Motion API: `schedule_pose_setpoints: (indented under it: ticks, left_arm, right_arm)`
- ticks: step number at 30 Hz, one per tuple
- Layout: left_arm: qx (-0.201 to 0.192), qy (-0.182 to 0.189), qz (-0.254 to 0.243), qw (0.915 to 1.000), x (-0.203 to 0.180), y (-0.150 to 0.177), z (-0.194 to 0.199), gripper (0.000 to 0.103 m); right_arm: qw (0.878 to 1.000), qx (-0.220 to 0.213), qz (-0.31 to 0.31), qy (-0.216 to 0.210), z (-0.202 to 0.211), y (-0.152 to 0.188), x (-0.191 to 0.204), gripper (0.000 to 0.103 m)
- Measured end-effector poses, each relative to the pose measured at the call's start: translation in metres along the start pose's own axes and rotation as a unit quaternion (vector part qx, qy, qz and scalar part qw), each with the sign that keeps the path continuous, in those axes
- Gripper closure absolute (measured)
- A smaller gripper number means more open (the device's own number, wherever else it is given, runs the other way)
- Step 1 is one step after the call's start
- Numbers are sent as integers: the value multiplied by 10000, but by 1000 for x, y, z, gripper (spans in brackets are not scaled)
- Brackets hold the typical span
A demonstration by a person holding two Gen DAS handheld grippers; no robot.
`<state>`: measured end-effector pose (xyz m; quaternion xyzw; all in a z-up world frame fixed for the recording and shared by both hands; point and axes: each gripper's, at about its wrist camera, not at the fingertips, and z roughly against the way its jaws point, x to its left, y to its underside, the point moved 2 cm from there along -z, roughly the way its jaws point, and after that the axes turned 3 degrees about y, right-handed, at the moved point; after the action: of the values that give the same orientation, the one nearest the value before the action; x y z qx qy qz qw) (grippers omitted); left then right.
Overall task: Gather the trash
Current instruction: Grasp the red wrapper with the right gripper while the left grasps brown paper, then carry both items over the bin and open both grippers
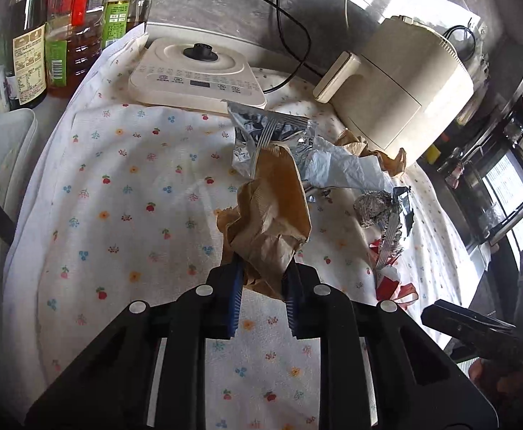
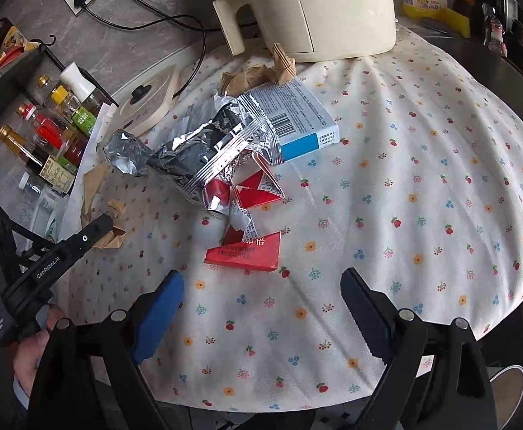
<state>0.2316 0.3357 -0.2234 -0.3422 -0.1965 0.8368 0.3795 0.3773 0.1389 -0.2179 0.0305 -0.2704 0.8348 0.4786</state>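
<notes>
Gripping crumpled brown paper (image 1: 268, 222) above the counter's (image 2: 422, 186) middle, the left gripper (image 1: 261, 286) pinches only its lower edge, so it could slip free. The right gripper (image 2: 261, 308) hangs spread, empty, near the red carton (image 2: 243, 252) toward the front edge.

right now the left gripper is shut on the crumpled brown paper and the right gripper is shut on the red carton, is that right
Not quite. The left gripper is shut on the crumpled brown paper, but the right gripper is open and empty; the right wrist view shows the red carton lying untouched on the tablecloth.
</notes>
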Motion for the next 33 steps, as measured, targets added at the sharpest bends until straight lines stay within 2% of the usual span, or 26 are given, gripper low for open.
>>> schedule_pose_setpoints:
  ticks: [6, 7, 8, 9, 11, 20, 27, 33]
  left_arm:
    - [-73, -7, -176, 9998, -12, 12, 22, 83]
    - [-91, -27, -195, 9998, -14, 14, 26, 83]
    - [-103, -48, -209, 9997, -16, 16, 29, 83]
    - [-107, -62, -209, 9997, -18, 18, 32, 83]
    - [-108, -64, -208, 9997, -22, 23, 39, 83]
    - [-110, 121, -482, 9987, -68, 44, 54, 83]
    - [-19, 446, -829, 9956, -125, 62, 50, 83]
    - [216, 761, -1065, 9912, -178, 88, 36, 83]
  right_arm:
    - [10000, -52, 35, -75, -23, -6, 4, 17]
    - [9999, -125, 95, -72, -24, -6, 5, 27]
    - [9998, -113, 155, -49, -25, -8, 5, 45]
    - [9997, -85, 162, -136, -24, -8, 5, 55]
    - [9994, -5, 31, -349, -20, -6, 1, 56]
    - [9987, -172, -212, -421, 26, 21, -40, 56]
    - [9978, -330, -528, -243, 70, 46, -97, 56]
    - [9949, -477, -881, 67, 107, 75, -156, 56]
